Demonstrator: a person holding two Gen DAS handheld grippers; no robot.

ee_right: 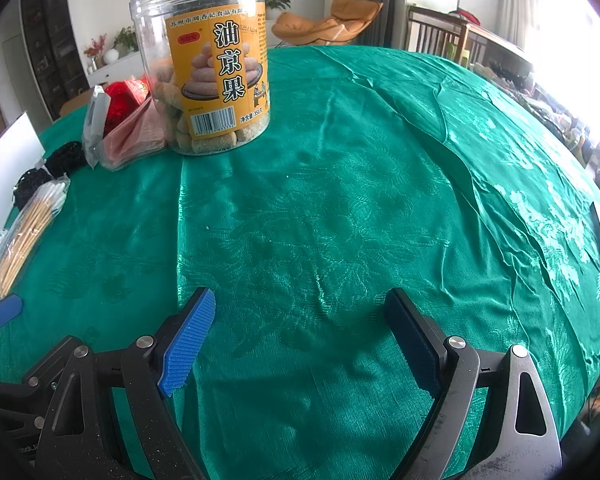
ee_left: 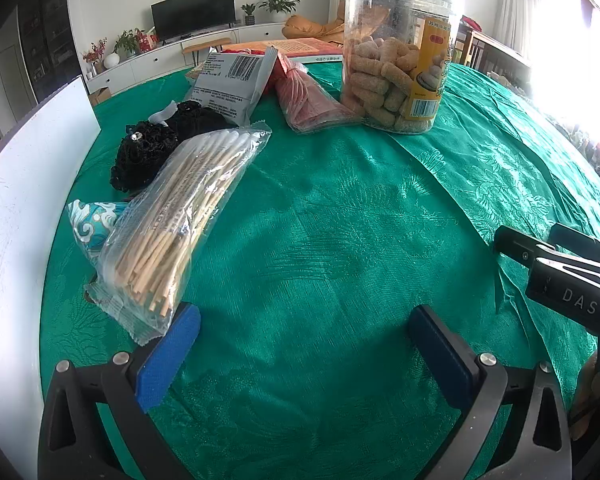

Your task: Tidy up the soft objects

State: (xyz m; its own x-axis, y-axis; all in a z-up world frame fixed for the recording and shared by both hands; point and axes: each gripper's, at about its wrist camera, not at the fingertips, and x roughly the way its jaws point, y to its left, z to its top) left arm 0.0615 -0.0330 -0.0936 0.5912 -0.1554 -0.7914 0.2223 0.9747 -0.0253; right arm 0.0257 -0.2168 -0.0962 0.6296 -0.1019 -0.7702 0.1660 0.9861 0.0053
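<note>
Green tablecloth (ee_left: pixel 340 220), left edge: light, crinkly cotton-swab bag (ee_left: pixel 180 216) beside wide-open, empty left gripper (ee_left: pixel 300 344); pinch mid-bag. Right gripper (ee_right: pixel 300 336) likewise.

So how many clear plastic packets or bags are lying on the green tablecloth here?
2 clearly: a clear bag of wooden-stick cotton swabs at the left edge, and a clear packet of pink contents against the clear plastic snack jar. A grey barcoded pouch lies between them; more may be hidden.
</note>
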